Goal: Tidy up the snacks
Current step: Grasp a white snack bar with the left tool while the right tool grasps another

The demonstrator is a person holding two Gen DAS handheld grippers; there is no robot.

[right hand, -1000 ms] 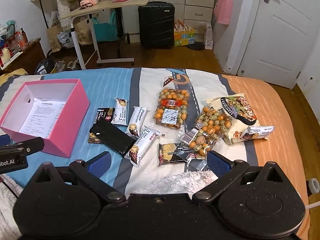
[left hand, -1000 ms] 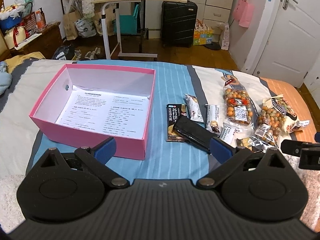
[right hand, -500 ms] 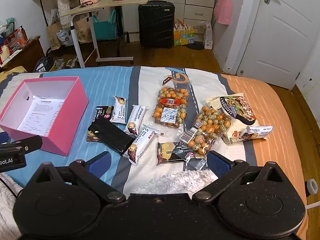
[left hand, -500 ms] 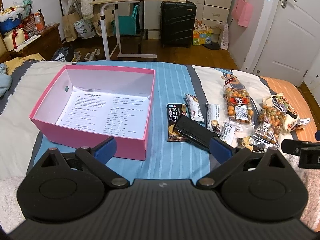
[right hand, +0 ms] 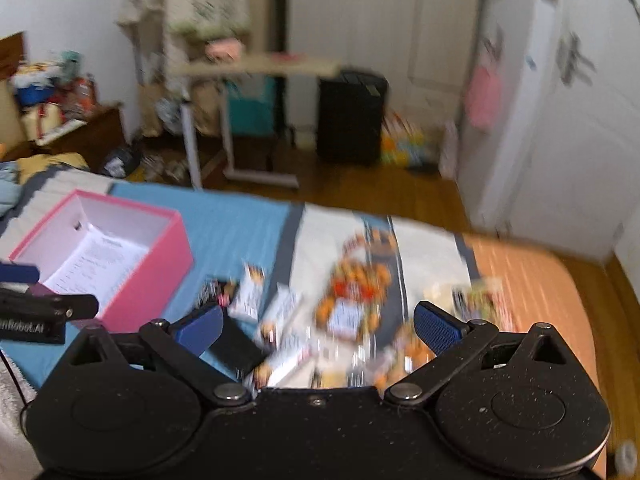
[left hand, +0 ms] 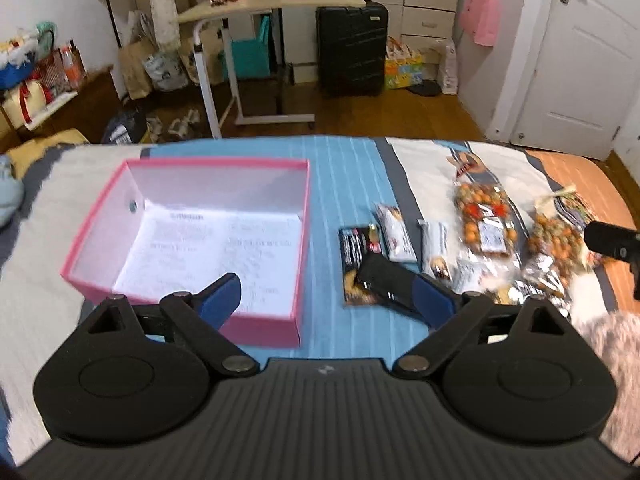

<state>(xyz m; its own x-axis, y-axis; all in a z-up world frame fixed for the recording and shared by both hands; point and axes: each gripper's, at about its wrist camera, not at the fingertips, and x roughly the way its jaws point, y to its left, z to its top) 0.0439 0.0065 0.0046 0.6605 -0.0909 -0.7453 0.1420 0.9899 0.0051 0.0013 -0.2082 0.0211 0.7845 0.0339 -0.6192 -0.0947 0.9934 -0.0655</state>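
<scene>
Striped bedspread (left hand: 352, 176) under pink box (left hand: 192, 236) and snacks (left hand: 484, 220); wooden floor (left hand: 400, 116) beyond.

A bare blue-striped strip of the bed (left hand: 344, 184) runs between the pink box (left hand: 304, 240) and the snack cluster, wide enough for passage. The box's open top is unobstructed; its upright walls block entry from the side. To the right, the black packet (left hand: 384, 284), wrapped bars (left hand: 394, 232) and nut bags (left hand: 486, 220) lie crowded, some touching or overlapping. The far bed edge is unobstructed.
</scene>
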